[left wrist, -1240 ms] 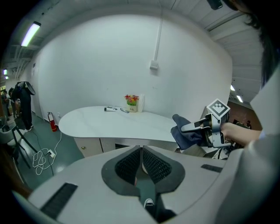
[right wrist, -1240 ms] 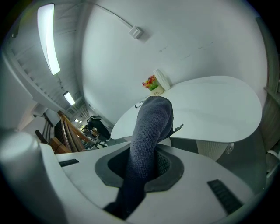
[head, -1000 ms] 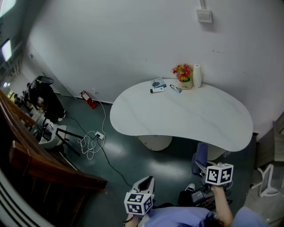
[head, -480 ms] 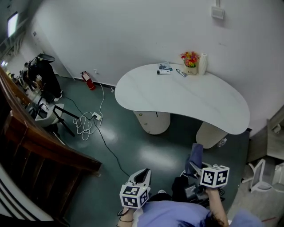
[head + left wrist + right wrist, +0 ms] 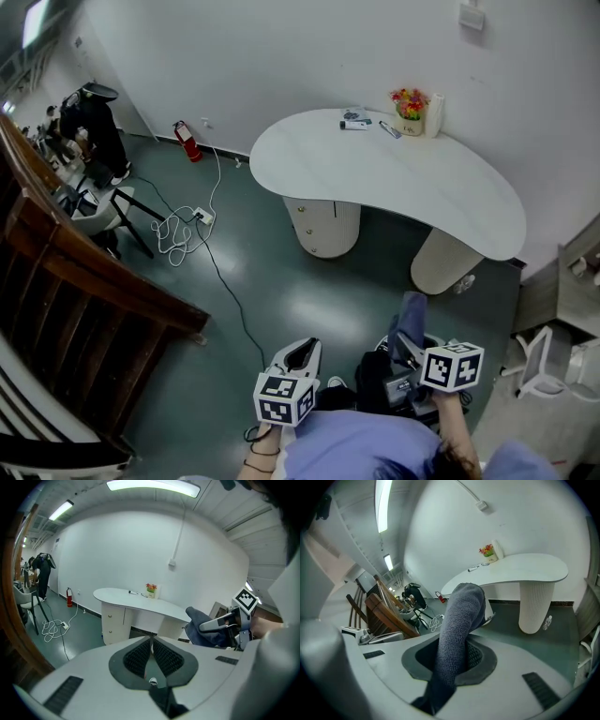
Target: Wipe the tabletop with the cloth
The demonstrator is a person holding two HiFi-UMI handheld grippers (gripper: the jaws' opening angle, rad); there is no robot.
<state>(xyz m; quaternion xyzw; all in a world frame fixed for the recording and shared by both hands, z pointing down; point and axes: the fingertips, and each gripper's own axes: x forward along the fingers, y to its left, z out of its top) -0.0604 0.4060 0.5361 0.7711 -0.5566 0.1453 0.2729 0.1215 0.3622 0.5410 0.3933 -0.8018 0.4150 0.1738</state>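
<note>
**Head view.** A small pot [image 5: 410, 123] stands at the far edge of the counter [image 5: 394, 192], close to the wall [image 5: 281, 56], and holds red and yellow flowers [image 5: 409, 99]. A white cylinder [image 5: 433, 114] stands upright just right of the pot. A marker [image 5: 389, 129] and a flat packet [image 5: 353, 120] lie just left of the pot. The rest of the countertop is bare.

The left claw [image 5: 302, 354] is held low, well short of the counter, with its jaws together. The right claw [image 5: 403, 351] is level with it and grips a grey-blue cloth [image 5: 410, 317]. The cloth stands up out of the jaws, above the floor [image 5: 309, 300] and well apart from the counter.

The counter is white and kidney-shaped, on two rounded pedestals. The floor is dark green and glossy. Left of the counter, a red fire extinguisher [image 5: 186, 142] stands at the wall foot, and a white cable [image 5: 187, 225] lies coiled on the floor. A wooden railing [image 5: 94, 272] runs further left.

**Left gripper view.** The ribbed pads meet at the tips and nothing is between them. The counter lies ahead, beyond the jaws. The right claw and its cloth show to the counter's right.

**Right gripper view.** The jaws are clamped on the cloth, which rises as a thick folded column and bends over at the top. The counter is ahead on the right, with one ribbed pedestal [image 5: 533, 606] nearest.
</note>
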